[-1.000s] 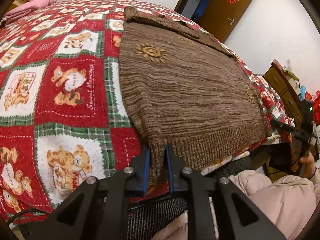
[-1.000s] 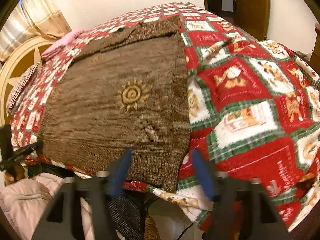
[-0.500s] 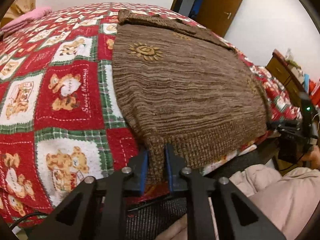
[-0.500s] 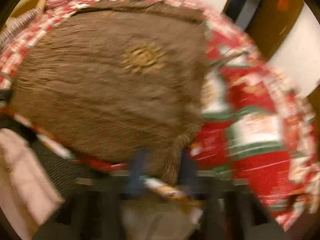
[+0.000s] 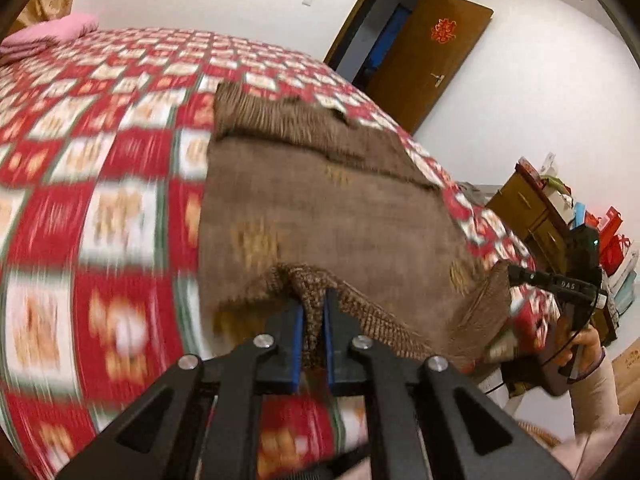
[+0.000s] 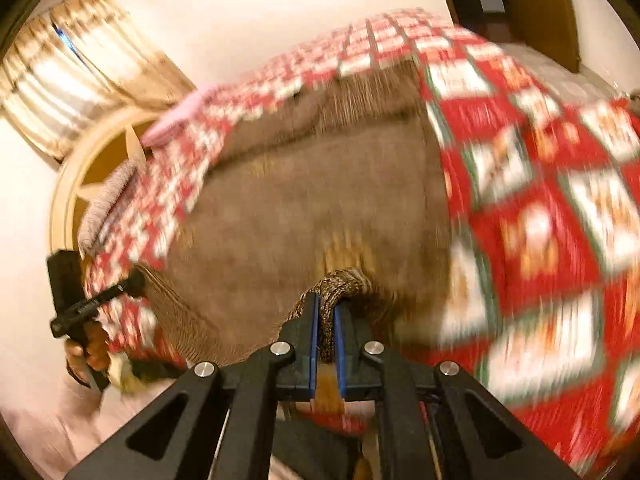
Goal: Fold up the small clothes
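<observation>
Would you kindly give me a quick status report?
Left gripper and right gripper both shut on sweater hem corners. Hem raised off bedspread. Nothing obstructing.

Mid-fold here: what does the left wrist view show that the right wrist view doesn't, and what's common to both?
Only the left wrist view: the left tool shut on the brown sweater hem, the open wooden door with a red ornament, and a wooden dresser.

Only the right wrist view: the right tool shut on the hem's other corner, the curtains, and the round headboard.

Both: the sweater lying on the red teddy-bear quilt, and the pink folded cloth at the far end.
</observation>
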### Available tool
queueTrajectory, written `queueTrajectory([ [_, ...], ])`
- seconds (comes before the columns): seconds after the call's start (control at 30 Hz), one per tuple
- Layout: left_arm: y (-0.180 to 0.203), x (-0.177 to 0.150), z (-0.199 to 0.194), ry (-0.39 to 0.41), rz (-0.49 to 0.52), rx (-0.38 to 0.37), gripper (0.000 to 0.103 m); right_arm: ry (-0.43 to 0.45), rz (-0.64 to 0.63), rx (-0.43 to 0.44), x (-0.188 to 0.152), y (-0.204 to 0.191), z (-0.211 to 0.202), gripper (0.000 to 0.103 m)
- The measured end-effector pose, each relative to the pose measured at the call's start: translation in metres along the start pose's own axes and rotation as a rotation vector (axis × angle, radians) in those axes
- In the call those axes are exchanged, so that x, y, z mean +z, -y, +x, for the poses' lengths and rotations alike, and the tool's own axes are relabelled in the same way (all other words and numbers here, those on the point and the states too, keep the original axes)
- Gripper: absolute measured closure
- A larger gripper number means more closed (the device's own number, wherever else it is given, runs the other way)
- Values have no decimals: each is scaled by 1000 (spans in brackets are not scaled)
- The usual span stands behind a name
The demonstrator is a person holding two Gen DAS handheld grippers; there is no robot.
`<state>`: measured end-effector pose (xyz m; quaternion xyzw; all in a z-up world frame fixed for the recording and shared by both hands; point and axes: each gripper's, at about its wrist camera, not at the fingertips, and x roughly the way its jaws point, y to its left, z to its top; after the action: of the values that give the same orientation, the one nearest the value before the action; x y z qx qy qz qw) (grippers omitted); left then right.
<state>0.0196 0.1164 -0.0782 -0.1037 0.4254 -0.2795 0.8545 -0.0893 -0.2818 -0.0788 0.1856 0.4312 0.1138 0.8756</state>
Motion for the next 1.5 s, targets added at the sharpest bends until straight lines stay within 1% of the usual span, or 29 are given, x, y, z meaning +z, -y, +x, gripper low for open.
queueTrajectory([
  [0.07, 1, 27, 14, 10, 35, 45, 95, 50, -3, -34, 29, 1, 5, 96],
  [0.1, -1, 35, 19, 9, 36, 52, 95, 68, 9, -47, 43, 5, 10, 96],
  [0.17, -11, 55, 35, -5, 25, 51, 94, 88, 40, -72, 61, 16, 19, 96],
  [0.23, -24, 68, 47, -20, 10, 74, 92, 104, 76, -86, 75, 32, 29, 96],
  [0.27, -33, 76, 56, -36, -10, 61, 88, 111, 90, -81, 84, 37, 39, 96],
  [0.3, -40, 78, 60, -46, -29, 52, 84, 115, 104, -89, 88, 41, 49, 96],
  [0.33, -47, 84, 64, -63, -53, 44, 68, 120, 121, -99, 90, 45, 56, 96],
  [0.37, -55, 88, 64, -66, -84, 46, 49, 121, 135, -96, 92, 48, 59, 96],
  [0.4, -67, 92, 59, -42, -117, 45, 42, 114, 169, -84, 94, 53, 67, 94],
  [0.43, -71, 92, 52, -15, -127, 45, 36, 108, 195, -78, 100, 59, 72, 90],
  [0.47, -75, 92, 44, 18, -129, 51, 36, 110, 226, -56, 100, 65, 76, 86],
  [0.5, -80, 92, 38, 35, -118, 61, 36, 125, 247, -32, 98, 68, 76, 70],
  [0.53, -82, 92, 33, 37, -100, 71, 36, 155, 270, -8, 97, 71, 75, 46],
  [0.57, -84, 90, 29, 33, -73, 79, 36, 173, 282, -2, 96, 73, 74, 37],
  [0.6, -85, 87, 26, 22, -33, 89, 36, 198, 294, 7, 97, 75, 71, 34],
  [0.67, -82, 83, 24, -9, 45, 109, 36, 242, 326, 54, 101, 80, 65, 34],
  [0.7, -78, 77, 23, -37, 117, 119, 36, 256, 352, 82, 102, 83, 62, 34],
  [0.77, -73, 75, 28, -75, 212, 125, 34, 283, 372, 105, 102, 83, 53, 34],
  [0.87, -56, 62, 39, -148, 393, 137, 31, 299, 329, 66, 100, 73, 39, 34],
  [0.93, -38, 57, 56, -187, 533, 167, 31, 304, 324, 56, 95, 70, 33, 34],
  [0.97, -31, 56, 65, -202, 583, 161, 31, 306, 333, 56, 91, 69, 29, 34],
  [1.03, -18, 56, 84, -228, 665, 143, 31, 304, 352, 63, 86, 70, 26, 34],
  [1.1, -11, 63, 100, -225, 707, 130, 29, 306, 362, 65, 80, 68, 23, 34],
  [1.17, -17, 76, 109, -197, 649, 111, 27, 317, 369, 58, 72, 67, 17, 34],
  [1.2, -27, 87, 113, -188, 558, 85, 27, 320, 374, 56, 69, 66, 15, 34],
  [1.27, -53, 105, 115, -164, 342, -7, 27, 319, 383, 58, 62, 66, 12, 34],
  [1.33, -68, 109, 113, -131, 204, -64, 30, 317, 381, 47, 58, 65, 11, 34],
  [1.4, -76, 108, 110, -114, 127, -107, 30, 309, 375, 39, 58, 65, 13, 34],
  [1.5, -74, 101, 107, -106, 119, -114, 30, 295, 378, 41, 60, 66, 21, 34],
])
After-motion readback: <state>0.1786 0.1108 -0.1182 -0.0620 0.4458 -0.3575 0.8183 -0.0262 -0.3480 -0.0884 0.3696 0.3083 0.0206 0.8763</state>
